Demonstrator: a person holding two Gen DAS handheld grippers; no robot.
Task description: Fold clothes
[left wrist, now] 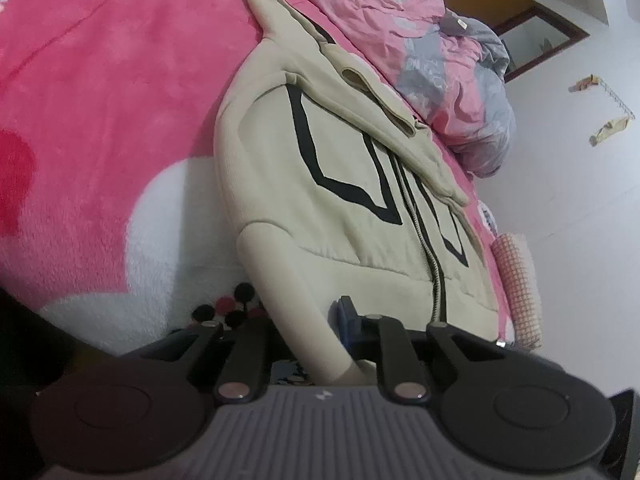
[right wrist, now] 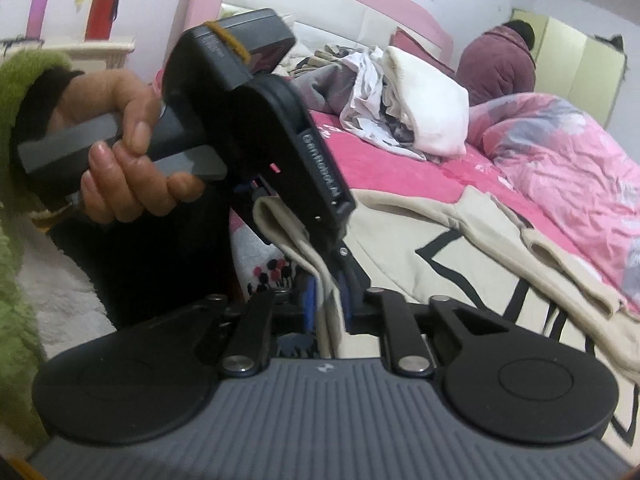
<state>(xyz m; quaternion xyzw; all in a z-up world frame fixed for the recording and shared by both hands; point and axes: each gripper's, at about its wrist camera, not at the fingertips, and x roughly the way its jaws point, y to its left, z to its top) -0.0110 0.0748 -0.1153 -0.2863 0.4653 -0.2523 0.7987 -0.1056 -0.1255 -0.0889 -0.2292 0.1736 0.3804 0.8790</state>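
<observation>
Left wrist view: a cream hoodie (left wrist: 320,184) with black lines and a front zipper (left wrist: 434,276) lies spread on the pink blanket (left wrist: 100,80) of a bed. One sleeve (left wrist: 296,308) runs from the hoodie's shoulder down into the left gripper (left wrist: 352,344), whose jaws are clamped on the sleeve near its cuff. The other sleeve (left wrist: 368,92) lies folded across the hoodie's chest. Beyond the hoodie, against its far side, a pink and grey quilt (left wrist: 440,64) is bunched up.

Right wrist view: the cream hoodie (right wrist: 460,248) lies to the right on the bed, and its lifted sleeve (right wrist: 296,240) hangs between the two grippers. The right gripper (right wrist: 328,308) has its blue pads closed on the sleeve cloth. This view alone shows the left gripper (right wrist: 336,248) from outside, gripping the same sleeve just above, and the hand (right wrist: 128,152) on its handle, coming out of a green fleecy cuff (right wrist: 16,128). Behind the hoodie lies a heap of clothes (right wrist: 400,108), and a person in a maroon jacket (right wrist: 500,64) is at the far side of the bed.
</observation>
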